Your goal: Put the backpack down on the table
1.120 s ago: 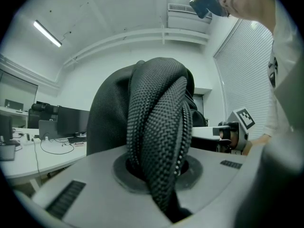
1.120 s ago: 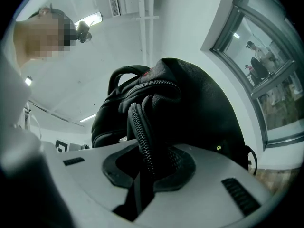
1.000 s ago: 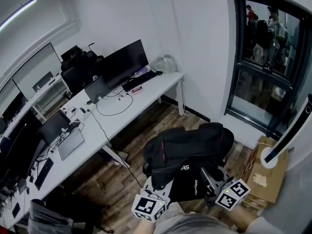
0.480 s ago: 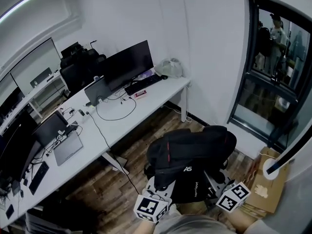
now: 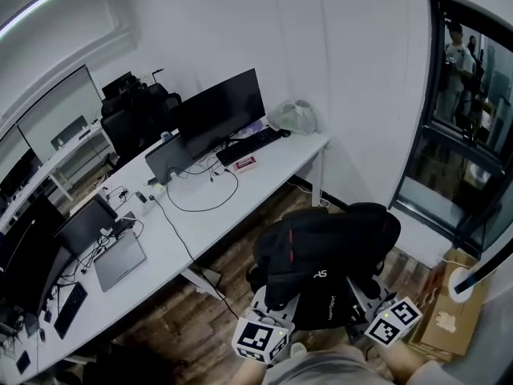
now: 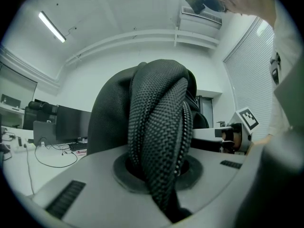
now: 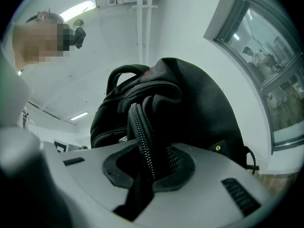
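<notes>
Left gripper (image 6: 159, 175) and right gripper (image 7: 149, 170) fingers pinch the black fabric backpack (image 5: 329, 247), sharing its weight, short of the white tabletop (image 5: 264, 171).

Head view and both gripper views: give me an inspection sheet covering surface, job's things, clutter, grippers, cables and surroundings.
Surface: long white table along the wall, with a bare stretch at its near right end.
Job's things: black backpack held up over the floor, not on the table.
Clutter: monitor, keyboard, laptop, white bag.
Grippers: left gripper shut on a woven backpack strap; right gripper shut on backpack fabric by a zipper.
Cables: black cable looped on the table; another hangs off its front edge.
Surroundings: wood floor, glass door with people behind it, cardboard box.
</notes>
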Demonstrator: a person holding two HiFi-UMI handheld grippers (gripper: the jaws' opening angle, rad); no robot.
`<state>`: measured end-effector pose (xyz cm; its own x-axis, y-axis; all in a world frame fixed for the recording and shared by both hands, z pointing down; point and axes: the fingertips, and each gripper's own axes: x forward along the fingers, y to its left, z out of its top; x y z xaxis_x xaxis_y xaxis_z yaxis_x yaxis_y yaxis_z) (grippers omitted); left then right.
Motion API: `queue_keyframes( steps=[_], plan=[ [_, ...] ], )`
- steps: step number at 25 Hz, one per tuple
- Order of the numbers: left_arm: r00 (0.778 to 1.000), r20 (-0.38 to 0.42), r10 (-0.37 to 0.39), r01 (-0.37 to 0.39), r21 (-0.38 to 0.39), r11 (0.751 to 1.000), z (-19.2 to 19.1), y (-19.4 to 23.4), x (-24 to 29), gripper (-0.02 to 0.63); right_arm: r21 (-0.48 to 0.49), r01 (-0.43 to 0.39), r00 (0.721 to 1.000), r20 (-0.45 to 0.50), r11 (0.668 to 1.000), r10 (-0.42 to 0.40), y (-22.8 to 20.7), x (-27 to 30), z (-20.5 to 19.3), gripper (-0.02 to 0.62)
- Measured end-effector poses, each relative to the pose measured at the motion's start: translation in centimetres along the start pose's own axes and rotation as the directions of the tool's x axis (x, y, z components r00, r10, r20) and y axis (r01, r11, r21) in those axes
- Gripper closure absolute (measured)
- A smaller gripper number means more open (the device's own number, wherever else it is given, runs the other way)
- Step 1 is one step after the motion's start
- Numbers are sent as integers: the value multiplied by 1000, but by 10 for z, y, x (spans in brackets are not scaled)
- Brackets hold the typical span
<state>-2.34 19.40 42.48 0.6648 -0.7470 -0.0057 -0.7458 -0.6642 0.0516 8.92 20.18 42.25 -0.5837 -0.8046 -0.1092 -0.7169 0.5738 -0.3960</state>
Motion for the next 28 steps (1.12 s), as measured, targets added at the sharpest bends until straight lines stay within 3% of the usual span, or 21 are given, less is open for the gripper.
queue_keyframes(
  steps=[12,28],
  plan=[
    [999,-18,28,-28,0,1000,2,77,47,569,29,-22,1000,-22,999,22,-32,87,2,540],
    [993,-2,117,-117,-28,993,8,193,204,569,33,-106,992,-67,994,108,-160,243,44,540]
  ],
)
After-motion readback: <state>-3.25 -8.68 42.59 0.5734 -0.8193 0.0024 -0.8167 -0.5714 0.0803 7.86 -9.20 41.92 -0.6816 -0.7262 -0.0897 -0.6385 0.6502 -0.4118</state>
